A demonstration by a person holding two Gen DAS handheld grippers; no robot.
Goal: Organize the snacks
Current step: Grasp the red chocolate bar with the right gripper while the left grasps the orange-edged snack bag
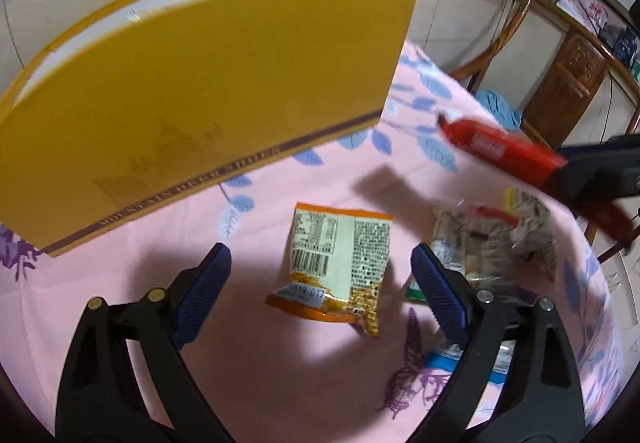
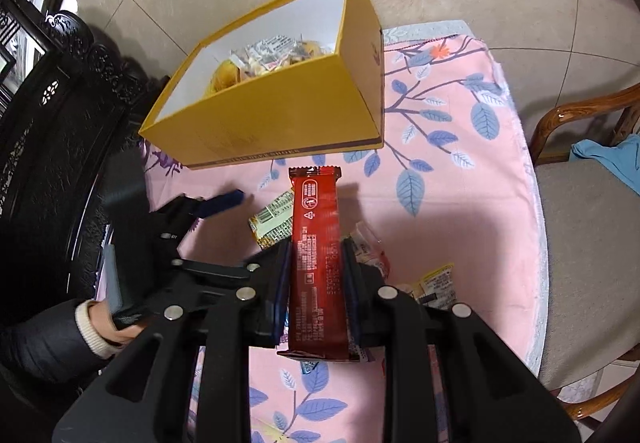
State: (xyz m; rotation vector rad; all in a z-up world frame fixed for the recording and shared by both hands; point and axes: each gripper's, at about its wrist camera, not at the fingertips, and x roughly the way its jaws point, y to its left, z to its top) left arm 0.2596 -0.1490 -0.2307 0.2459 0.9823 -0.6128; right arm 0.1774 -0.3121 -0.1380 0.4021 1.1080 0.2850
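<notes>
Red wrapper first: your right claw (image 2: 316, 283) is pinching a long red snack bar (image 2: 317, 243) across its middle, both blue pads pressed flat against its sides. You are tilting that claw steeply downward over the pink floral cloth (image 2: 460, 203) that covers the surface, and the bar is lying along the line of the fingers, its far end pointing toward the yellow cardboard box (image 2: 280, 111). The box is sitting open at the far left corner of the cloth, with several small packets already lying inside against its white walls.

Your left claw (image 1: 320, 283) is standing spread wide, nothing between its pads, and it too is angling down at the surface. Directly between its open fingers an orange-and-cream snack packet (image 1: 340, 263) is lying flat on the cloth, barcode side up. Just beside that packet, by the right finger, a clear crinkled bag of snacks (image 1: 492, 239) is resting, blurred. From the right wrist view your left hand (image 2: 108, 323) is gripping the handle of that claw low at the left, a dark sleeve with a pale cuff covering the wrist. A wooden chair (image 2: 580, 115) is standing beyond the cloth's right edge.
</notes>
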